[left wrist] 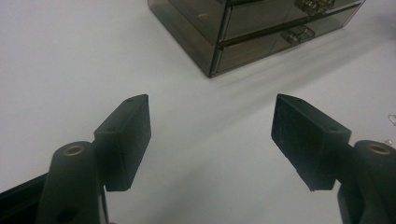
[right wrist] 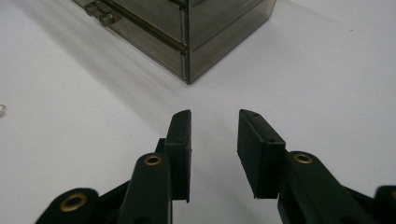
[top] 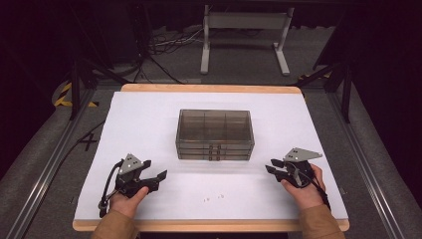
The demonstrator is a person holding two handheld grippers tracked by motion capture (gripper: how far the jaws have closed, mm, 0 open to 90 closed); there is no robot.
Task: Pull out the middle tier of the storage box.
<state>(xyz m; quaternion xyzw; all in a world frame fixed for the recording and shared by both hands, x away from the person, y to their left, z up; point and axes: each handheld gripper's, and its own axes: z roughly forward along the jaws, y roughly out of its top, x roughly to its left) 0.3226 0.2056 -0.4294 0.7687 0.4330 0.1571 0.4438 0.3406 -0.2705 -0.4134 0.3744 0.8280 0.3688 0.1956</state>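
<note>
A smoky see-through drawer box (top: 214, 133) with three stacked drawers stands in the middle of the white sheet (top: 144, 119). My left gripper (top: 155, 170) rests near the front left, held by a hand, pointing toward the box. Its jaws stand wide open with nothing between them (left wrist: 211, 100), and the box's corner (left wrist: 219, 42) lies ahead. My right gripper (top: 271, 166) sits at the front right, aimed at the box's right front corner (right wrist: 187, 51). Its jaws are open by a narrower gap and hold nothing (right wrist: 215, 114).
Tiny clear bits (top: 214, 197) lie on the sheet near the front edge, between the two hands. The wooden table edge (top: 209, 225) runs along the front. Beyond the table are a white stand (top: 244, 35) and cables on the floor.
</note>
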